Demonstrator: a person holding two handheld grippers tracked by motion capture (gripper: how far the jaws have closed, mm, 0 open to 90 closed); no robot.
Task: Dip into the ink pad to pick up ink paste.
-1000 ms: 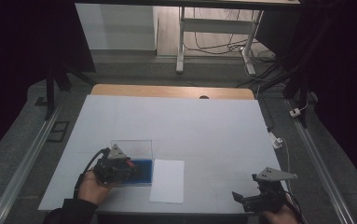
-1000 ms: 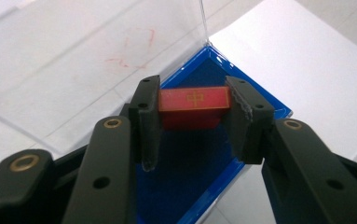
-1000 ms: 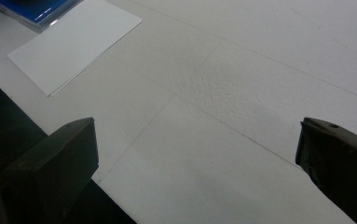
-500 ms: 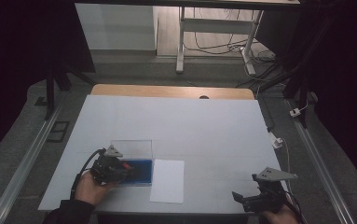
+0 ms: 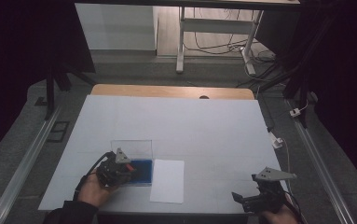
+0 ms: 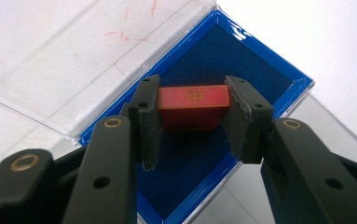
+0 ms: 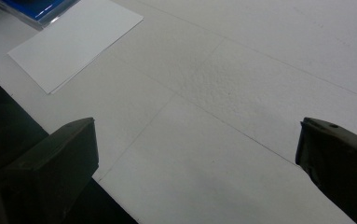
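- Table [image 5: 204, 126]: white surface, extends ahead of both grippers; bare in front of the right one.
- Clear case lid [image 6: 64, 60]: lies open flat on the table, beyond and to the left of the left gripper's jaws, hinged to the tray.
- White paper sheet [image 5: 167, 180]: lies flat just beside the blue tray, between the two grippers; in the right gripper view it sits far ahead and to the left of the jaws.
- Blue tray [image 6: 260, 60]: velvet-lined base of the case, directly under the left gripper's jaws.
- Left gripper [image 6: 192, 116]: jaws pinch the red block from both sides, pads touching its end faces.
- Right gripper [image 7: 197, 158]: jaws spread wide, nothing between them; it rests at the near table edge, well apart from the case.
- Red block [image 6: 192, 107]: small, gold character on top, held between the left jaws over the tray lining. Whether it touches the lining cannot be told.
- Judgement: step in hand is handling the block at the tray, either lifting out or seating in. Next move calls for a steady grip and straight vertical travel, clear of the tray rim.
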